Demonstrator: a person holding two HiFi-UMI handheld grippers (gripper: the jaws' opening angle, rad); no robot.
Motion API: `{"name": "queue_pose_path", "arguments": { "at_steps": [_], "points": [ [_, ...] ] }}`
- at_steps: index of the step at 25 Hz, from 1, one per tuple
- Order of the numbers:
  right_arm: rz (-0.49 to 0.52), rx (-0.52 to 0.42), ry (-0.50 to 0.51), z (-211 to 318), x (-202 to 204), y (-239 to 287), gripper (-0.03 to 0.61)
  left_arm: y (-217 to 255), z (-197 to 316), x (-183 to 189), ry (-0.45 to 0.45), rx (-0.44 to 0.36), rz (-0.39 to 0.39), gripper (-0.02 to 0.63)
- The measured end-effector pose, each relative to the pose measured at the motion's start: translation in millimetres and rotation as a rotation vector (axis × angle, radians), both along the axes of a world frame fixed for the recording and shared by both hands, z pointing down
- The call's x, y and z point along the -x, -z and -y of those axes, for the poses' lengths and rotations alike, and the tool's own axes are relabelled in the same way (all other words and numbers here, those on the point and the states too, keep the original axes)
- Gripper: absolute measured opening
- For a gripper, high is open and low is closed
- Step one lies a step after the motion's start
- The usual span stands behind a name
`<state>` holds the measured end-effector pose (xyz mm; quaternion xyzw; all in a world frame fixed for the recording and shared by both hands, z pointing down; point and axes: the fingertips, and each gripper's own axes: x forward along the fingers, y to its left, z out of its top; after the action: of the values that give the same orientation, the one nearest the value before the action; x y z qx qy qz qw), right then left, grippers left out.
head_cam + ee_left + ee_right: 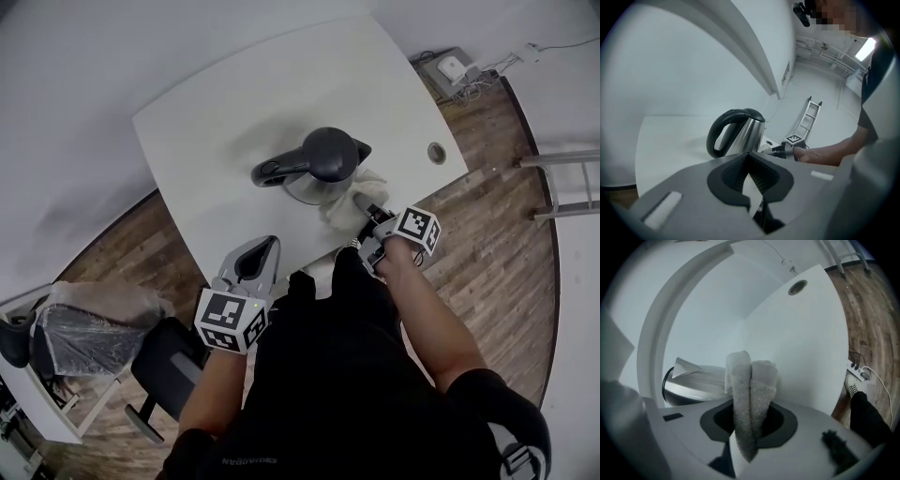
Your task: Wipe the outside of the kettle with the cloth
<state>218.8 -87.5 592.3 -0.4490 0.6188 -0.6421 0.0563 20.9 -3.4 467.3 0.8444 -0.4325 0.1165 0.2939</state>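
A steel kettle (319, 164) with a black lid and handle stands on the white table (216, 122); its handle points left. A pale cloth (345, 202) lies bunched against the kettle's near right side. My right gripper (368, 217) is shut on that cloth. In the right gripper view the folded cloth (751, 380) stands up between the jaws, with the kettle (696, 378) and its spout just left of it. My left gripper (255, 267) hovers at the table's near edge, shut and holding nothing, apart from the kettle. In the left gripper view the left gripper (749, 157) faces the kettle (738, 133).
A round cable hole (437, 152) sits in the table's right corner. A black chair (164, 366) and a plastic-wrapped chair (94, 323) stand to the left on the wood floor. A power strip with cables (455, 70) and a ladder (567, 187) are on the right.
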Motion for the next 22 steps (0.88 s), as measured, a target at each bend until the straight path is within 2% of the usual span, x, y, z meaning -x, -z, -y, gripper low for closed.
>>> {"name": "queue_pose_path", "arguments": {
  "at_steps": [3, 9, 15, 22],
  "points": [
    [0.039, -0.013, -0.023, 6, 2, 13, 0.092, 3, 0, 1, 0.009, -0.005, -0.011, 0.008],
    [0.015, -0.155, 0.034, 13, 10, 74, 0.092, 17, 5, 3, 0.003, -0.051, -0.021, 0.008],
    [-0.035, -0.255, 0.111, 11, 21, 123, 0.092, 27, 6, 7, 0.004, -0.083, -0.029, 0.008],
    [-0.145, -0.367, 0.224, 11, 37, 164, 0.092, 45, 7, 11, 0.001, -0.124, -0.03, 0.008]
  ]
}}
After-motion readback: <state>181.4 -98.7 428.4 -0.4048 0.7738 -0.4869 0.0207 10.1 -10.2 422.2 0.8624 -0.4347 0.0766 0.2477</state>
